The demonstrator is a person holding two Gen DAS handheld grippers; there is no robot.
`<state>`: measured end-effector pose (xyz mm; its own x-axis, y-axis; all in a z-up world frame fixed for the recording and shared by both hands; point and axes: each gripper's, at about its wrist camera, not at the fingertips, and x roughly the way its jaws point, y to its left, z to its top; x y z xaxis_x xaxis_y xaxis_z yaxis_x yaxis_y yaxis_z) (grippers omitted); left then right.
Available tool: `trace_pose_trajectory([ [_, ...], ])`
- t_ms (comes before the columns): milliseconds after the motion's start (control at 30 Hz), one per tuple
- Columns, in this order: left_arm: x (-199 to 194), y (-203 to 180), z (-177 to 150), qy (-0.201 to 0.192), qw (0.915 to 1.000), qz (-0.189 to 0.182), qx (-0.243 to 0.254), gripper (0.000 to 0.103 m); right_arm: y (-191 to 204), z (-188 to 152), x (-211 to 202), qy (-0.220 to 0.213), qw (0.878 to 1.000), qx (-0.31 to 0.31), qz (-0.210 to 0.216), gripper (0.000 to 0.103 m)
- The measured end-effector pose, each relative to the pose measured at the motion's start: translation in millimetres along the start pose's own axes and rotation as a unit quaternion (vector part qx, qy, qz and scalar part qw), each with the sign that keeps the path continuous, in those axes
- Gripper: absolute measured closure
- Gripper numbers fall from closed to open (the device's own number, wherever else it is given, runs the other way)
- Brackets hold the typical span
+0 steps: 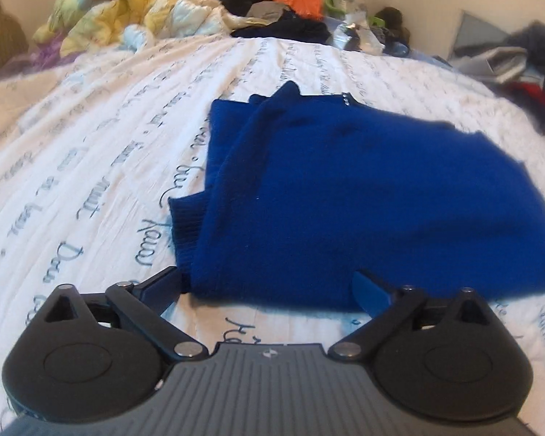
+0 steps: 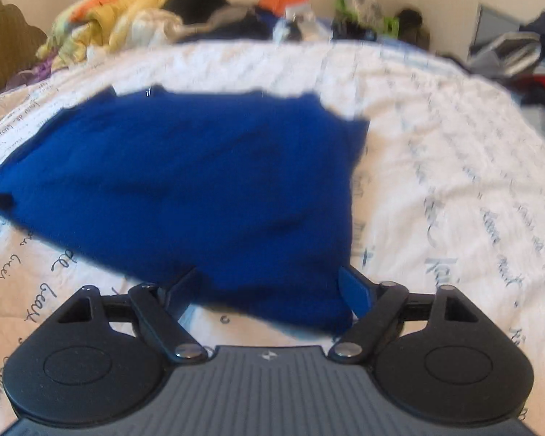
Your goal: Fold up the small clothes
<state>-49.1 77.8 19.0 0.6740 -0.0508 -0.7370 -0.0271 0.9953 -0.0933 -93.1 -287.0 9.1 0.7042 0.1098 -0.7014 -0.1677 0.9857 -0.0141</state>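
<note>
Left tool [image 1: 269, 283] spread wide at near hem of folded royal-blue knit sweater [image 1: 345, 196], flat on white script-printed bed sheet [image 1: 91, 167]. Right tool [image 2: 269, 287] likewise spread, straddling sweater's near corner, pinching nothing.

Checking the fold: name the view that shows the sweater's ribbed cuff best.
Left wrist view: the blue sweater's ribbed cuff lies sharp at its left edge. The right wrist view shows the sweater blurred, with no cuff discernible.
</note>
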Motion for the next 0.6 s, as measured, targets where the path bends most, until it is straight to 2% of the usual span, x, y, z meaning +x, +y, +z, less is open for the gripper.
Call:
trace_pose_trajectory([
  [67,-9,17,-1,0.008,0.9976,-0.007,-0.069,0.005,3,7,-19,-0.040,0.999,0.006,0.002,0.019],
  [133,-17,32,-7,-0.001,0.9893,-0.003,-0.146,0.003,9,13,-27,-0.059,0.998,0.003,0.013,0.018],
  [200,-20,36,-8,-0.008,0.9816,0.001,-0.191,0.003,19,17,-13,-0.036,0.999,-0.007,0.035,0.016],
  [267,-21,39,-7,-0.015,0.9709,-0.012,-0.239,0.000,29,11,15,0.026,0.998,-0.030,0.039,0.013],
  [300,-21,40,-6,-0.017,0.9640,-0.021,-0.265,0.000,32,6,15,0.011,0.999,-0.032,0.031,0.007],
  [333,-22,42,-5,-0.018,0.9573,-0.029,-0.287,0.000,33,7,11,0.007,0.999,-0.031,0.029,0.007],
  [367,-21,45,-5,-0.016,0.9479,-0.049,-0.315,0.000,33,10,9,0.013,0.999,-0.025,0.036,0.007],
  [400,-19,49,-5,-0.015,0.9353,-0.072,-0.346,0.000,32,12,4,0.007,0.999,-0.015,0.045,0.007],
  [500,-5,52,-1,0.000,0.9055,-0.130,-0.404,0.001,29,17,-10,-0.018,0.998,-0.003,0.065,0.007],
  [533,-1,52,-1,0.005,0.8971,-0.145,-0.417,0.002,30,20,-14,-0.023,0.998,-0.006,0.066,0.007],
  [600,4,52,0,0.009,0.8860,-0.160,-0.435,0.001,30,25,-18,-0.029,0.997,-0.010,0.069,0.007],
])
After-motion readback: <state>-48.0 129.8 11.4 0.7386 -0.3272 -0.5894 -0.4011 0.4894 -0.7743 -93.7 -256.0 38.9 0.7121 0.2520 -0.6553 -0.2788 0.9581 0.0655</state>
